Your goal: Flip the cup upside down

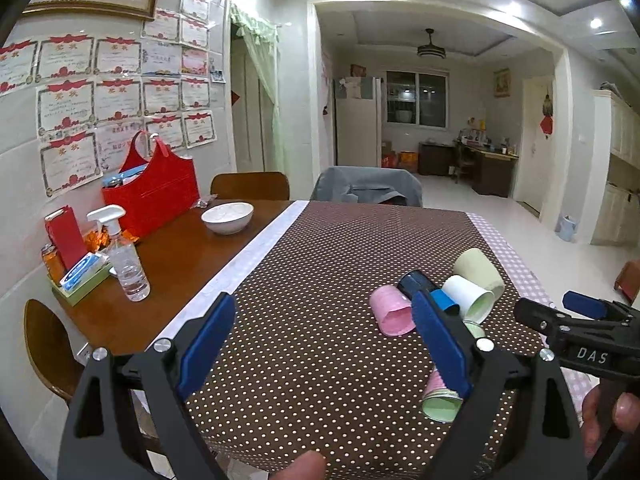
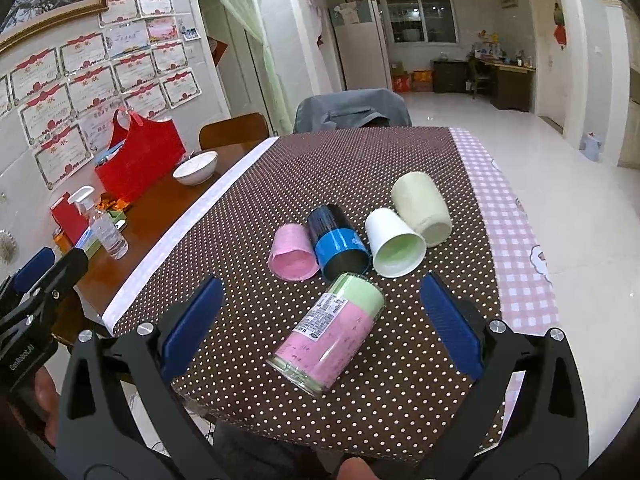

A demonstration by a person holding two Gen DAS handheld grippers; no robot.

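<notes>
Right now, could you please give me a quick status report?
Both grippers open, empty. Five cups on their sides; pink-green cup nearest right gripper. Nothing blocking.

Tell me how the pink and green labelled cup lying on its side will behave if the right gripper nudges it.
The pink and green cup lies on its side on the dotted tablecloth, so it will probably roll. Its glossy wall looks slippery and stiff. It looks empty, so likely light. The right gripper is open around it, not touching.

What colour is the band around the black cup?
Bright blue, around the black cylindrical cup near its open end; clearest in the right wrist view.
</notes>
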